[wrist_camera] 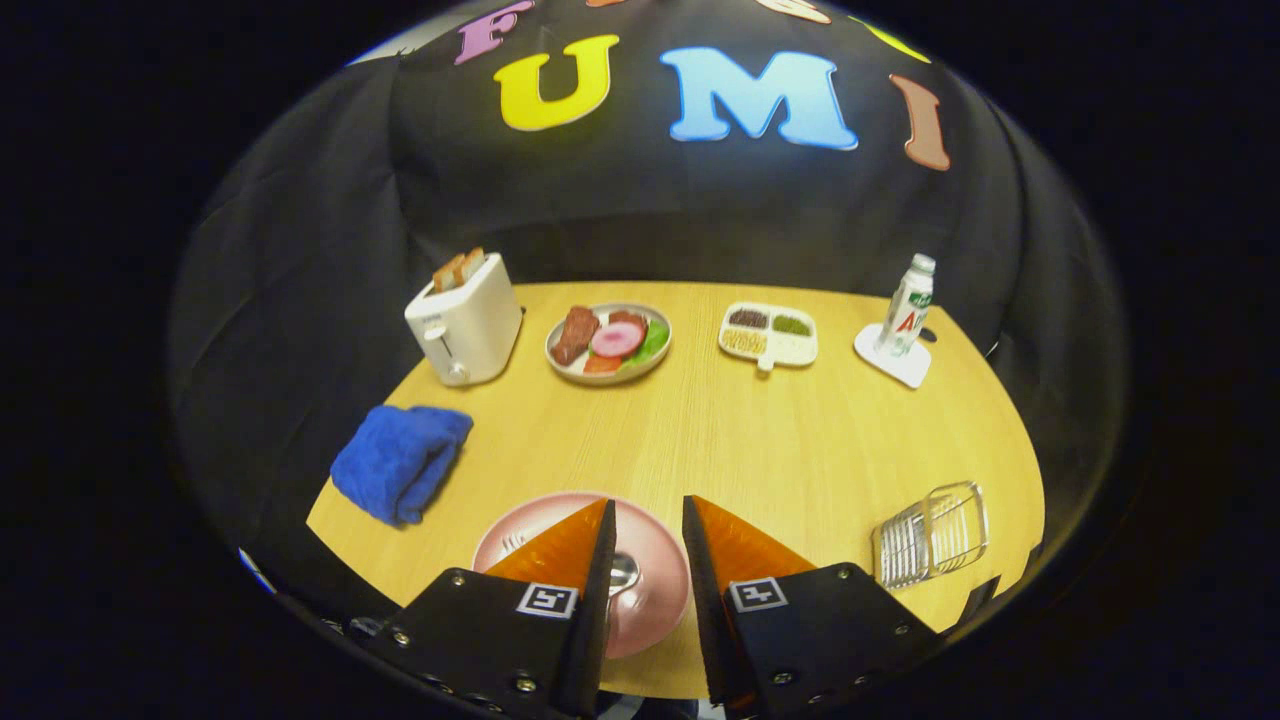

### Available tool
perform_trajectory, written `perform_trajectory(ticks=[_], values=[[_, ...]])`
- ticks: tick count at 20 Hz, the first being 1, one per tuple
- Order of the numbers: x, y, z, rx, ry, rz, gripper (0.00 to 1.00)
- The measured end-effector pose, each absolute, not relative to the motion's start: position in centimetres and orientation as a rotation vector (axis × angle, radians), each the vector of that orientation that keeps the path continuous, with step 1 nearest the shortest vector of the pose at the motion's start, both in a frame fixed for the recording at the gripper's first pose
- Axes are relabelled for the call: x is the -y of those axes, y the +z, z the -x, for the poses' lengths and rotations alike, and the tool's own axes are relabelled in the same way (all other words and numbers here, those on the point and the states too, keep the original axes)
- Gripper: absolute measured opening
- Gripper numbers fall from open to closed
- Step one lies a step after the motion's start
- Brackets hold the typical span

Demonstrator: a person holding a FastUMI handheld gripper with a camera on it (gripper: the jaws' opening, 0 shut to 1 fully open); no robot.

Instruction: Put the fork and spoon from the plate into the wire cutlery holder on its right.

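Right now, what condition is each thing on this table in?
gripper: open, over the pink plate, holding nothing
pink plate: spoon and fork on it
wire cutlery holder: empty
toaster: bread sticking up
bottle: upright, capped
blue cloth: crumpled

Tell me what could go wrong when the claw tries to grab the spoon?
The claw is open above the pink plate. The spoon lies flat on it, so the fingers might slide off or push the plate. The fork is partly hidden by one finger and could get bumped. The wire cutlery holder looks light, so a dropped spoon might tip it.
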State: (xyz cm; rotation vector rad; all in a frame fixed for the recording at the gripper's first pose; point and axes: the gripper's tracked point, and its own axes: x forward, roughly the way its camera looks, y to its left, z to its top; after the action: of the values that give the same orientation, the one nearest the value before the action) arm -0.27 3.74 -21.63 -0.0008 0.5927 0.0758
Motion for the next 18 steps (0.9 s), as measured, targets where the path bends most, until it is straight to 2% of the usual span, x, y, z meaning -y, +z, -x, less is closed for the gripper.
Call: perform_trajectory(ticks=[4,17,18], values=[[-5.2,-27.4,1.6,-0.78,0.115,0.011,0.41],[-6.9,-34.6,4.0,-1.041,0.118,-0.026,0.41],[-6.9,-35.0,4.1,-1.058,0.118,-0.034,0.26]])
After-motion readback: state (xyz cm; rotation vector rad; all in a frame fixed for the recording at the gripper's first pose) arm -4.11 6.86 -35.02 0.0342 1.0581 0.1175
